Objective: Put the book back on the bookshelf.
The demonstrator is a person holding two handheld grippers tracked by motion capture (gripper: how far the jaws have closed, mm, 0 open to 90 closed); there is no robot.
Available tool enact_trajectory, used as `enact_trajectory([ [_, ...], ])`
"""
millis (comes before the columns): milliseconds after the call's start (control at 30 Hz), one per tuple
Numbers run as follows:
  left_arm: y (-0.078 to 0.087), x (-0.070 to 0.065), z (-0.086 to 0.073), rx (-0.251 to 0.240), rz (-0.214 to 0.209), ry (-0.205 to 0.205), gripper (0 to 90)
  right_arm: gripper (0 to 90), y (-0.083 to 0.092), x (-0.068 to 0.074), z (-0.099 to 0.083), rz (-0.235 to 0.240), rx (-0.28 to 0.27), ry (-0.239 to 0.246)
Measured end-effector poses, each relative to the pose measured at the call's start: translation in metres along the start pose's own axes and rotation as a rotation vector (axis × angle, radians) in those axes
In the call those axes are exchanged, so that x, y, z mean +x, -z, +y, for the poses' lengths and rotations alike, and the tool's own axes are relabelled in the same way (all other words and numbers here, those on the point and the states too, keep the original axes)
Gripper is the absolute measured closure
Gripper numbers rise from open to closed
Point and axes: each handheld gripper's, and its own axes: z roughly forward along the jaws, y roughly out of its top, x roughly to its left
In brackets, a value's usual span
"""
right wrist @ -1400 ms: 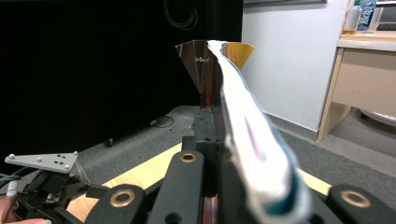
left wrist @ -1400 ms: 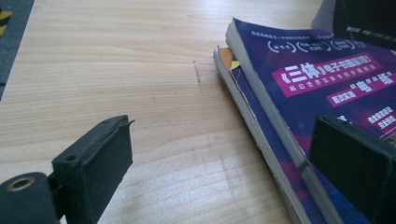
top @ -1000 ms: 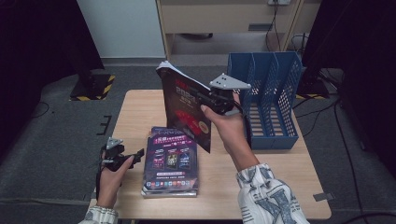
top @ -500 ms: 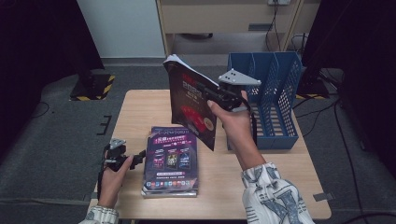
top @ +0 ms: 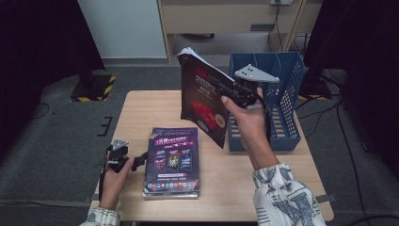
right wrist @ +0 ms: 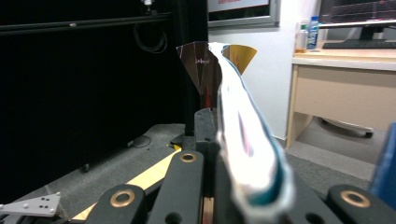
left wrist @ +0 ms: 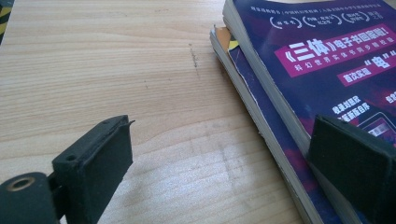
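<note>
Upright, long axis vertical, magazine (top: pixel 203 101) sits clamped in right gripper (top: pixel 235 92) jaws; left gripper (top: pixel 141 160) jaws wide.

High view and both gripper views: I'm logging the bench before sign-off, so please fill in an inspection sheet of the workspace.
Surface: wooden table, bare wood left of the stack.
Job's things: lifted magazine held upright in the air beside the blue file rack; stack of magazines lying flat near the front edge.
Clutter: nothing seen.
Grippers: right tool shut on the lifted magazine; left tool open, resting at the stack's left edge, one pad over the top cover.
Cables: a black lead hangs from the left tool; others lie on the floor behind the rack.
Surroundings: grey floor, black curtains at both sides, beige desk behind.
</note>
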Motion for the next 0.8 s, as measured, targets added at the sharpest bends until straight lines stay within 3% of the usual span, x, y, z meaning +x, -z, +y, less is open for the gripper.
enact_trajectory([
  [800,-0.002,-0.001,0.000,0.012,0.001,-0.020,6.1,86.8,0.042,-0.041,0.005,-0.108,-0.020,-0.024],
])
